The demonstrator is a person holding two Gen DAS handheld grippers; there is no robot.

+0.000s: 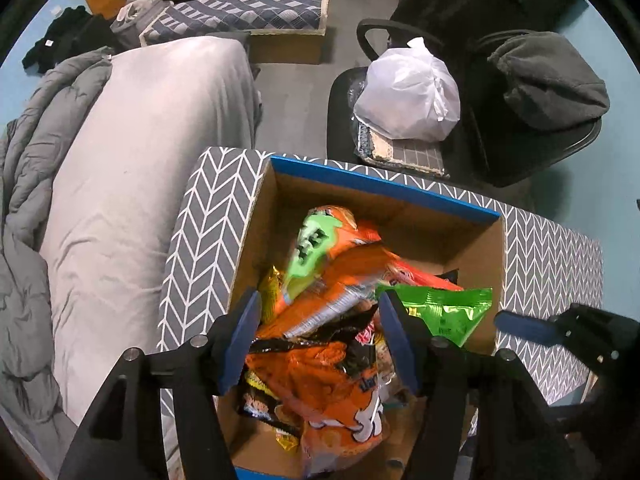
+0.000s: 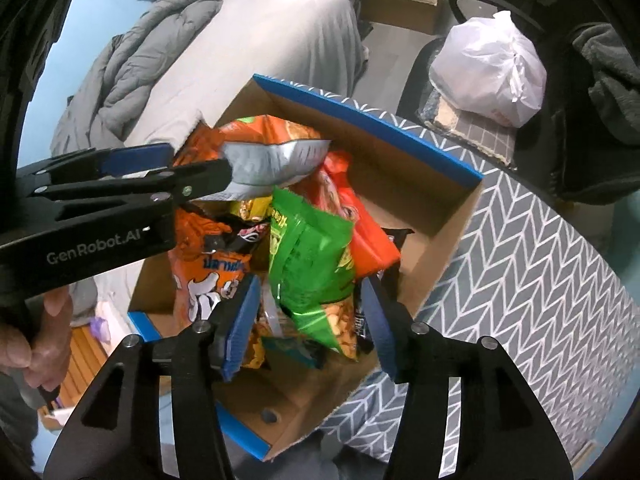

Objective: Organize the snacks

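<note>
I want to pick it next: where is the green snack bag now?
In the right wrist view the green snack bag lies in the cardboard box, atop the pile, just ahead of the open right gripper, beside an orange bag.

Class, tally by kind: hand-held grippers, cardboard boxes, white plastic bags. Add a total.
Hand-held grippers: 2 (left hand-held gripper, right hand-held gripper)
Blue-rimmed brown cardboard box: 1
Knotted white plastic bag: 1
Total: 4
</note>
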